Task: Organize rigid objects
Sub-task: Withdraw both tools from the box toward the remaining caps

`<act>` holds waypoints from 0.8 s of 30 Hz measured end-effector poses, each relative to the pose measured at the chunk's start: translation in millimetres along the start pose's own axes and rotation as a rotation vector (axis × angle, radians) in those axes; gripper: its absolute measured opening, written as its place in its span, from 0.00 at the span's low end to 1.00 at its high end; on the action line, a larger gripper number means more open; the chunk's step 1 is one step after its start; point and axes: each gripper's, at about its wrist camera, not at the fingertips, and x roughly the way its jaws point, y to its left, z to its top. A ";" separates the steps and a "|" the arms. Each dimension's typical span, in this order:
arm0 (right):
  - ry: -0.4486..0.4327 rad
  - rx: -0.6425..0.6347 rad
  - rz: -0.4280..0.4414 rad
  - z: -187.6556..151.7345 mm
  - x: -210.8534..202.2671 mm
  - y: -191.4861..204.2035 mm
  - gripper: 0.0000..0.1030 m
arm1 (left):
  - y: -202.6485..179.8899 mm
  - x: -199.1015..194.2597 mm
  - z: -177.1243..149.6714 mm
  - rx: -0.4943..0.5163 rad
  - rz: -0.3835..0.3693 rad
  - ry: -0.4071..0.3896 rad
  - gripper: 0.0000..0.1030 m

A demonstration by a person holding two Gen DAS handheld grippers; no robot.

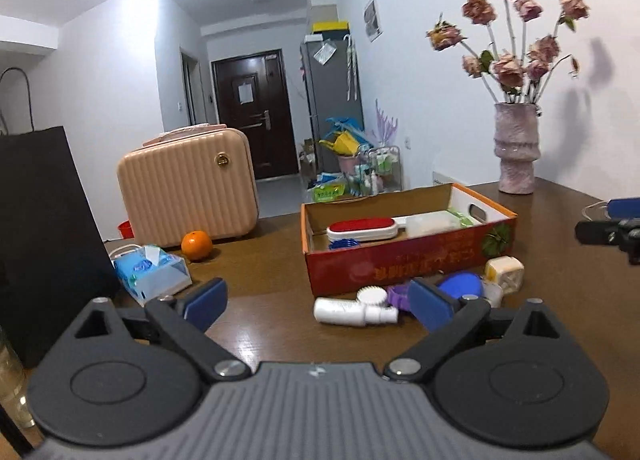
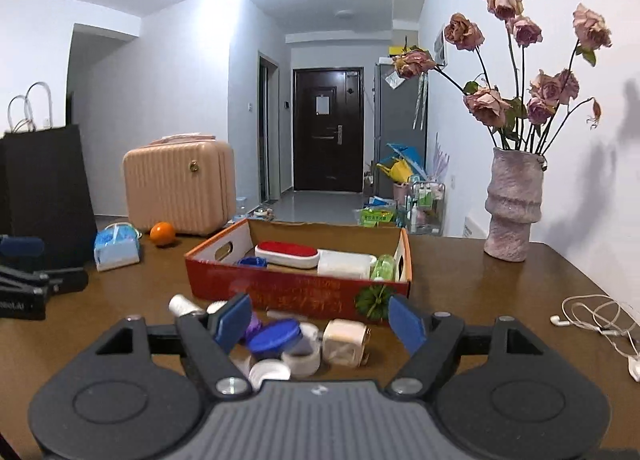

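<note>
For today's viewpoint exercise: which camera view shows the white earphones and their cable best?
The right wrist view: the white earphones lie in full on the table's right side, cable loops plain. The left wrist view shows only a thin piece of white cable at its right edge, beside the other tool.

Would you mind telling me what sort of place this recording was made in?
Most likely a lived-in flat: a wooden table with a vase of dried roses, a dark entrance door down the hall, and a grey fridge beside it.

Cardboard box (image 2: 296, 292): one
Orange (image 2: 162, 234): one
Vase (image 2: 512, 204): one
Pink case (image 2: 178, 188): one
Tissue pack (image 2: 116, 246): one
Black bag (image 2: 48, 180): one
</note>
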 end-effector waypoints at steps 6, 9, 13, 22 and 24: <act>0.013 0.017 0.081 -46.1 -25.8 16.4 0.75 | -2.0 -31.7 -38.7 -0.015 -0.040 -0.021 0.98; 0.046 0.008 0.088 -65.2 -30.2 20.6 0.75 | -5.9 -42.9 -58.6 -0.020 -0.047 -0.027 0.98; 0.091 0.023 0.099 -82.4 -30.4 23.3 0.75 | -9.1 -44.6 -73.7 0.000 -0.086 0.011 0.98; 0.148 0.063 0.072 -83.2 0.1 8.7 0.74 | -14.3 -11.1 -77.0 -0.078 -0.123 0.077 0.98; 0.157 0.064 0.076 -79.6 10.4 7.7 0.73 | -18.6 -3.3 -78.6 -0.064 -0.130 0.093 0.98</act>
